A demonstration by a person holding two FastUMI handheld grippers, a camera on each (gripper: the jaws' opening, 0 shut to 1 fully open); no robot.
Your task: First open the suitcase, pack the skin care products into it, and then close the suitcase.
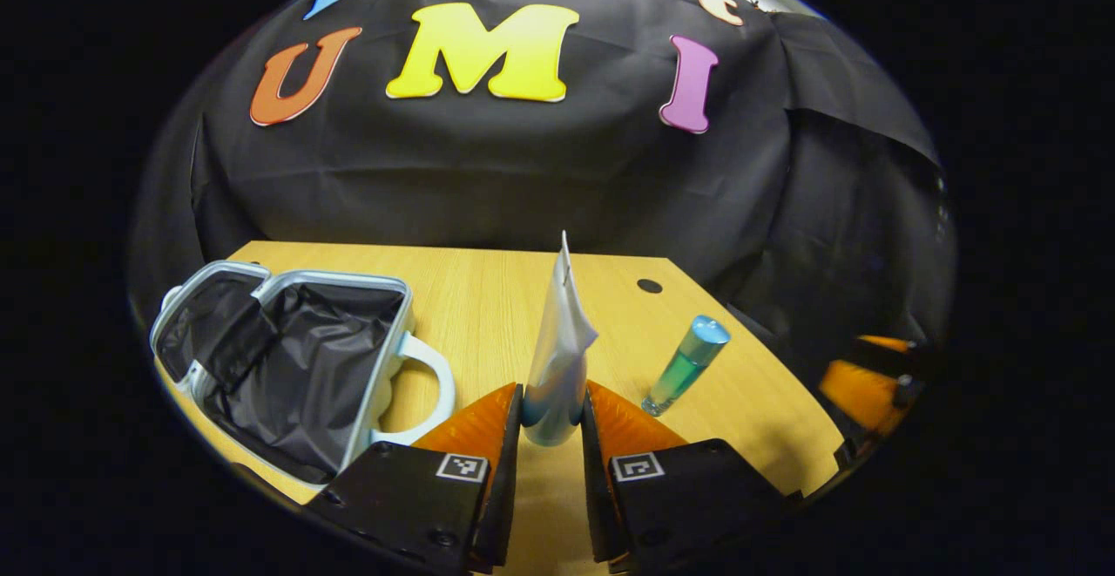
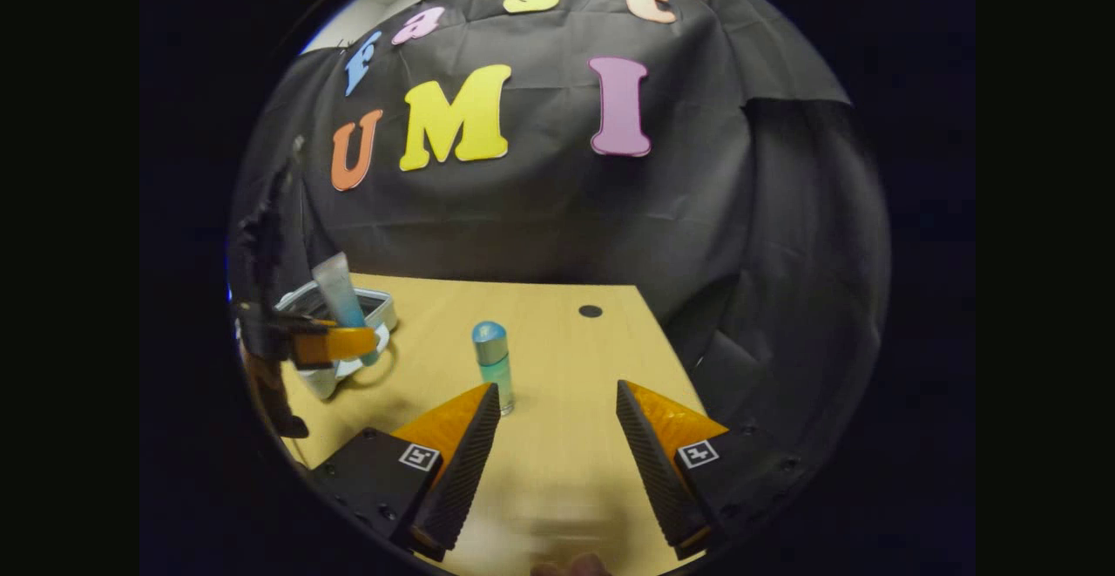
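Left gripper: clamped on upright tube, likely for transfer into open suitcase; right gripper: spread wide, empty; bottle lying unpacked on table.

Black blocky gripper bodies with dark screws are seen at six o'clock. A square black-and-white coded marker is carried on each body, and ridged inner faces are shown by the wedge-shaped fingers.

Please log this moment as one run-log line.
case: open | left gripper: shut on tube, lifted | right gripper: open, empty | bottle: on table
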